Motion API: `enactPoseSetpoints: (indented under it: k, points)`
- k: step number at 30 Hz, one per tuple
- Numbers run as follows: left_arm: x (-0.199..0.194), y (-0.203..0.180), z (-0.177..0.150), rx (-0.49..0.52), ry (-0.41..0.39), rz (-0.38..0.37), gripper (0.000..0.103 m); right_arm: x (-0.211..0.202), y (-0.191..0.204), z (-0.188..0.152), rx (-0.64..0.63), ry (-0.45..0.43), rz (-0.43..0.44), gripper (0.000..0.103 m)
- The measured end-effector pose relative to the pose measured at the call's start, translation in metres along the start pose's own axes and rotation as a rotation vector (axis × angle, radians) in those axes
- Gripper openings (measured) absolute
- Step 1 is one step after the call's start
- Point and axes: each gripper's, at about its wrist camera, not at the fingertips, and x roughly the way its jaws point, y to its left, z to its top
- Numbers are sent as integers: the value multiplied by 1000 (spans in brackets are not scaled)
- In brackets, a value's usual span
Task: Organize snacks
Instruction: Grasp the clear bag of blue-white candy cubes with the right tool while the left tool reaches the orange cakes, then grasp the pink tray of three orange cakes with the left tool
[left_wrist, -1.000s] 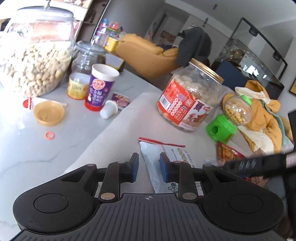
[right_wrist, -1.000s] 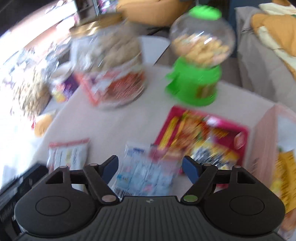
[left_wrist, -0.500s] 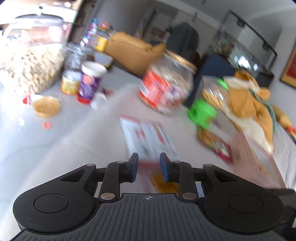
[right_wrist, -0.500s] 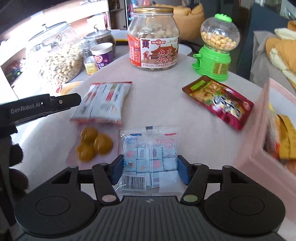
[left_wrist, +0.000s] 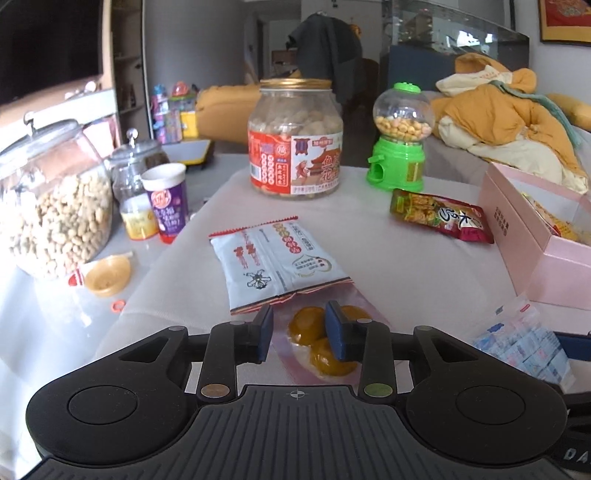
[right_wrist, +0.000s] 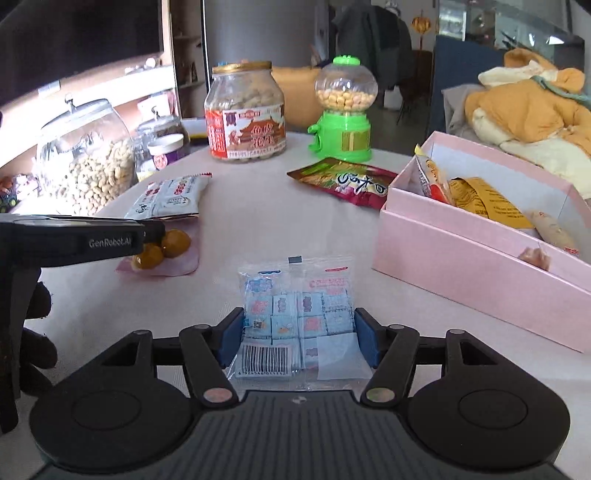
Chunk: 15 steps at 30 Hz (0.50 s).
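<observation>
Already the right tool (right_wrist: 299, 339) brackets the clear packet of blue-wrapped sweets (right_wrist: 297, 314), jaws wide, while the left tool (left_wrist: 298, 328) gapes narrowly; slick film could slip sideways at closing

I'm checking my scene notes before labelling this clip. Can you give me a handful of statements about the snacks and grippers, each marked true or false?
1. The right gripper has its jaws either side of the blue packet of small cubes. True.
2. The pink box is empty. False: it already holds several wrapped snacks.
3. The left gripper is at the clear pouch of yellow balls. True.
4. The green candy dispenser lies tipped on its side. False: it stands upright.
5. The red snack bag is inside the pink box. False: it lies on the table beside it.
</observation>
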Motion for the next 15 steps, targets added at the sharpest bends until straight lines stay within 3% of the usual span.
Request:
enactPoseSetpoints:
  k: [4,9,15]
  points:
    - [1,-6,5,10,34,-65,31,0,0,0,-2,1,7,67]
    - [4,-8,5,54,11,30,63,1,2,0,-3,0,9,70]
    - [4,-2,7,33,30,34,63,1,4,0,-9,4,17,74]
